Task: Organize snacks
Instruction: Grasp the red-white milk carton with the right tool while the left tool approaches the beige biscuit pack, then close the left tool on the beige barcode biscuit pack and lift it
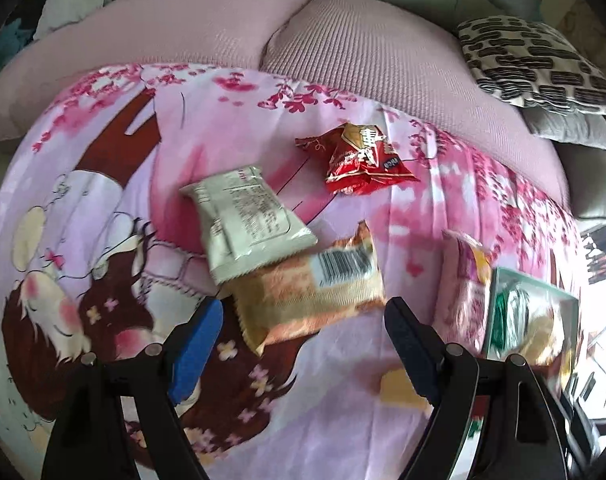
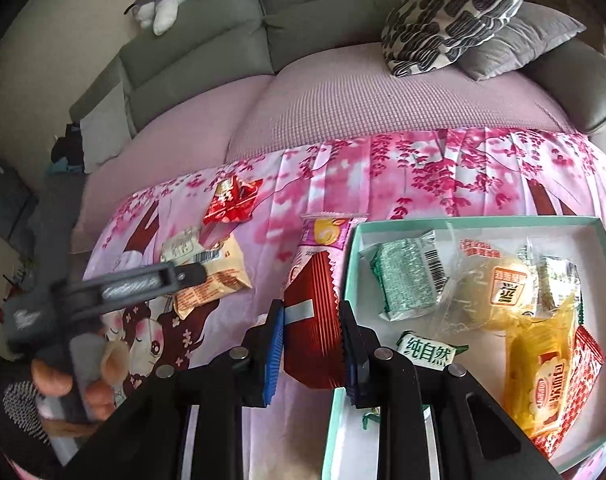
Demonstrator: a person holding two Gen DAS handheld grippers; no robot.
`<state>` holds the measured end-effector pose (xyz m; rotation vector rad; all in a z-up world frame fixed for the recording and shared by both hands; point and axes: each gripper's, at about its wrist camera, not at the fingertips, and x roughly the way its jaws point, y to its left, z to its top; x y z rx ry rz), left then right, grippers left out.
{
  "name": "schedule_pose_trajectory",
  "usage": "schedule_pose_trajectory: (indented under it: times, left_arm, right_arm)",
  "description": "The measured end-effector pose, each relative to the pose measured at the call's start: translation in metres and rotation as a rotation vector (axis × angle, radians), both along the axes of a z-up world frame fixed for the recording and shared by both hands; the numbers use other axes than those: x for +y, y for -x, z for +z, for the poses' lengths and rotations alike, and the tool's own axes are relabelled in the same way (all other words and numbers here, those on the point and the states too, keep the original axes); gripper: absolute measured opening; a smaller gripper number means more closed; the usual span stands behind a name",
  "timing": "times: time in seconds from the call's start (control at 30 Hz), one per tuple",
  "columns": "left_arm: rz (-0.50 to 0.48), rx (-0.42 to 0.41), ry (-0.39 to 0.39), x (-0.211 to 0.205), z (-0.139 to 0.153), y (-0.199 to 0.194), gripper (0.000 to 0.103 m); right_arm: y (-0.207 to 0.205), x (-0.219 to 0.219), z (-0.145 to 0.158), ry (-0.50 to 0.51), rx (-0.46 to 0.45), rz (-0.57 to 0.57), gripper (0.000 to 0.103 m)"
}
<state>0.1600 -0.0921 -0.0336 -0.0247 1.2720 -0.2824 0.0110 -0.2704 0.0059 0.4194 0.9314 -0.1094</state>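
- Left wrist view: the left gripper (image 1: 303,322) is low in the frame with its jaws wide apart, nothing between them, hovering over the pink cartoon cloth (image 1: 115,208).
- Just above the jaws, centre frame, an orange packet (image 1: 315,284) with a barcode lies flat; a white packet (image 1: 247,220) overlaps its upper left corner.
- Further up, right of centre, a red packet (image 1: 363,160) sits alone on the cloth, well apart from the other 2.
- At the right edge, a pink packet (image 1: 465,280) leans just beside the green box (image 1: 535,280); it's blurred there.
- Right wrist view: the right gripper (image 2: 311,322), bottom centre, is clamped on a dark red packet (image 2: 313,308), pads pressing both crimped sides, just beside the left wall of the box (image 2: 353,260).
- Behind it, the pink packet (image 2: 323,236) touches the box's upper left corner.
- Inside the box: a green packet (image 2: 407,280), a clear-wrapped bun (image 2: 487,292), a yellow packet (image 2: 543,376) at lower right.
- Left of frame, the left gripper (image 2: 195,274) reaches toward the orange packet (image 2: 219,276), with the white packet (image 2: 181,248) and red packet (image 2: 231,200) above.
- Upper frame: grey sofa (image 2: 303,20), patterned cushion (image 2: 455,12).
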Motion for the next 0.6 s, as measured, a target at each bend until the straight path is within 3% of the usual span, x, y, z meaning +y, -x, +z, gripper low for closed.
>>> schedule_pose_trajectory:
  times: [0.13, 0.33, 0.5, 0.6]
  left_arm:
    - [0.036, 0.04, 0.02, -0.008, -0.009, -0.015, 0.084]
    - [0.044, 0.029, -0.058, -0.023, -0.022, -0.023, 0.083]
    - [0.055, 0.0, -0.036, -0.02, -0.016, -0.016, 0.069]
    - [0.064, -0.011, -0.015, -0.015, -0.009, -0.01, 0.067]
  right_arm:
    - [0.001, -0.005, -0.001, -0.018, 0.001, -0.01, 0.026]
    - [0.001, -0.007, -0.002, -0.024, -0.004, -0.011, 0.026]
    - [0.004, -0.009, 0.004, -0.041, -0.034, -0.013, 0.025]
    - [0.008, -0.01, 0.013, -0.045, -0.066, -0.009, 0.021]
